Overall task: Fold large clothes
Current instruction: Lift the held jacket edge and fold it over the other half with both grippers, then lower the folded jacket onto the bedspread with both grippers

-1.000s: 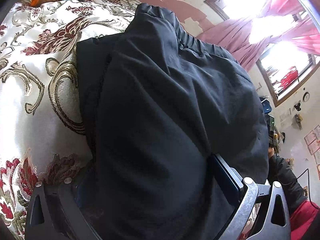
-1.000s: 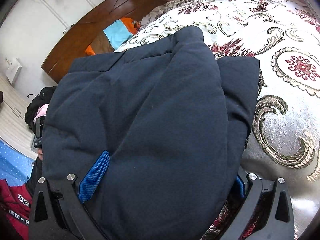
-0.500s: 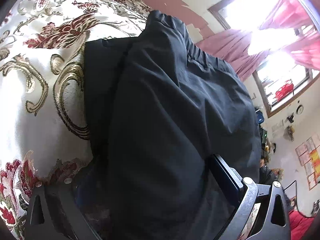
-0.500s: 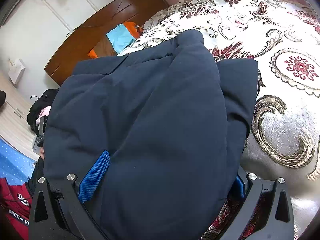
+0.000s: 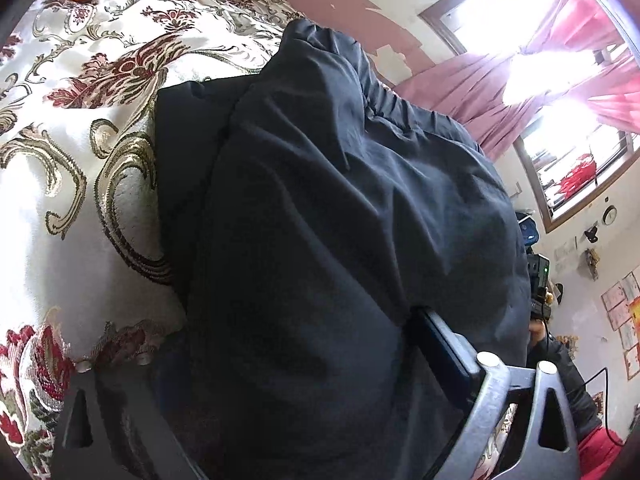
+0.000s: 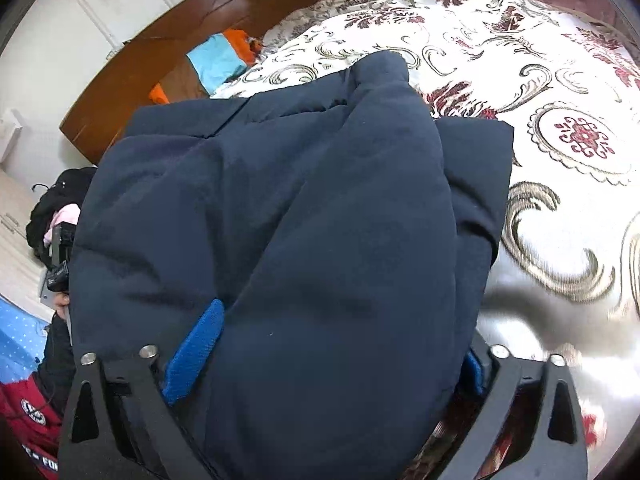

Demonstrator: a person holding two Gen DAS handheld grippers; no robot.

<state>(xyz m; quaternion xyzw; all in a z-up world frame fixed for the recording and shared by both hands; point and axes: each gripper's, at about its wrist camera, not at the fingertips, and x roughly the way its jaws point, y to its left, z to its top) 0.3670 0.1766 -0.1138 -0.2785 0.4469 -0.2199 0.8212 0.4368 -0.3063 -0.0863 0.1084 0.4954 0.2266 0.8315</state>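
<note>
— Jaws on both of your grippers are closing right now, where a second ago they stood at their widest. Your left gripper (image 5: 288, 392) has a thick bundle of the dark jacket (image 5: 340, 220) between its fingers, and your right gripper (image 6: 320, 364) has the same jacket (image 6: 280, 220) filling the gap between its blue pads (image 6: 196, 348).

— Do I have hold of it yet?

— Hard to say. The padded cloth bulges up between the fingers on both sides and hides where pad meets fabric, so I cannot tell whether the pads are pressing or only closing in. The gap is wide either way, because the bundle is bulky.

— Where is the jacket lying?

— On the flowered bedspread (image 5: 80, 184), heaped rather than flat, with one flat layer showing under the raised fold on the side toward the open bed (image 6: 560, 140). Its place on the bed is much the same as a second ago; your right gripper's view has shifted only a little.

— What does that mean for the fold?

— My judgement is that you are taking your grip on the near edge, so the lift and carry-over is yet to come. Let the jaws settle first; slick padded cloth could slip out.
</note>
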